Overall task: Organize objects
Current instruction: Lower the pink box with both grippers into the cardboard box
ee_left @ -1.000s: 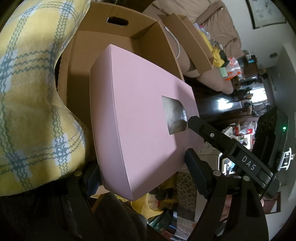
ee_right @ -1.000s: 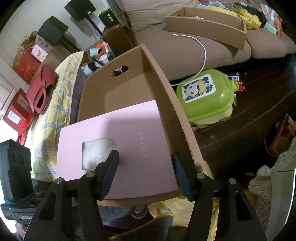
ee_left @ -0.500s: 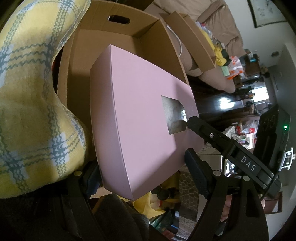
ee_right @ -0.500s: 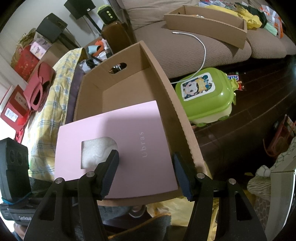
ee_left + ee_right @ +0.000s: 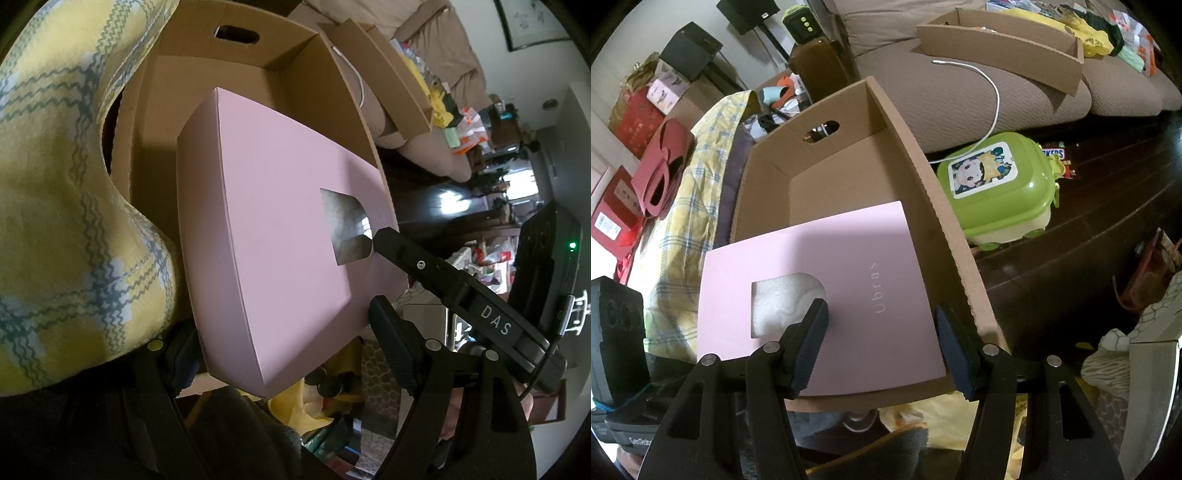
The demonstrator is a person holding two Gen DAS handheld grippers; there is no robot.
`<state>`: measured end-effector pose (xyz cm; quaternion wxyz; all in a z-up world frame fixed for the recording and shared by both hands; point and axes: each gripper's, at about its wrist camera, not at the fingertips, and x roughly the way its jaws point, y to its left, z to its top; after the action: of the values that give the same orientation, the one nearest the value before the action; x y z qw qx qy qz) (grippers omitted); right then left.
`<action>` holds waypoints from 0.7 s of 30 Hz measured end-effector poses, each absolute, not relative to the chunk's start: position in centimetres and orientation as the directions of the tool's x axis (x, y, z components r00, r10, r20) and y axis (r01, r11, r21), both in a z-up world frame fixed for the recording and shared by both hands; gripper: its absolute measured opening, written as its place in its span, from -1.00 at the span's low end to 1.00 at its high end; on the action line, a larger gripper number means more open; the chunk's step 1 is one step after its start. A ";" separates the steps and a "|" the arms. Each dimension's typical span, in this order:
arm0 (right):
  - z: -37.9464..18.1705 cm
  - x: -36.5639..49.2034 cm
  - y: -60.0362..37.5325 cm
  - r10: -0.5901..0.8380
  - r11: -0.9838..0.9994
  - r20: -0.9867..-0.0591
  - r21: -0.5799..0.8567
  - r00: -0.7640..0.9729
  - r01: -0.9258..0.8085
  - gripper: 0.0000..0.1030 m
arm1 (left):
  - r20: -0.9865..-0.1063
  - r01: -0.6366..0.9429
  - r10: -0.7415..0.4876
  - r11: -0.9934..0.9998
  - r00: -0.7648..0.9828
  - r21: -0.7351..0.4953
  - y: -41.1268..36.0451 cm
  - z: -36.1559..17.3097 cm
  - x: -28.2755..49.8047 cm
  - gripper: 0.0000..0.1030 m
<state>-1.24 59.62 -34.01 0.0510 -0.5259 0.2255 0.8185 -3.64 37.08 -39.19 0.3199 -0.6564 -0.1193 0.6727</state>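
— Pink matte Ubras box point(image 5: 827, 291), flat, with a cut-out window, tilted half inside the corrugated cardboard carton point(image 5: 849, 155).
— And the tongs?
— Left tongs point(image 5: 284, 354) clamp its near corner, angled down. Right tongs point(image 5: 882, 347) angle down too, spread apart just above its lid.

Green toy case point(image 5: 999, 186) – brown sofa point(image 5: 960, 74) behind.
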 end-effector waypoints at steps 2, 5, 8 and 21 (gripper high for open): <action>-34.1 -1.3 59.6 -0.156 -0.891 -0.884 0.318 -0.441 -0.323 0.18 | -0.807 -0.275 0.587 -0.766 0.068 -0.581 37.0 -39.2 -3.6 0.57; -34.2 -1.3 59.7 -0.158 -0.889 -0.885 0.320 -0.439 -0.326 0.16 | -0.806 -0.273 0.587 -0.766 0.073 -0.582 37.0 -39.3 -3.7 0.57; -34.2 -1.3 59.8 -0.156 -0.889 -0.884 0.320 -0.440 -0.327 0.15 | -0.806 -0.274 0.587 -0.766 0.071 -0.582 36.9 -39.4 -3.7 0.57; -34.7 -1.3 59.9 -0.158 -0.885 -0.887 0.322 -0.435 -0.336 0.15 | -0.810 -0.281 0.578 -0.765 0.096 -0.579 37.1 -40.1 -3.5 0.57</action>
<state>-1.29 59.93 -34.67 0.0547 -0.5288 0.2335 0.8141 -3.48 37.08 -40.10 0.3241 -0.6655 -0.1115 0.6630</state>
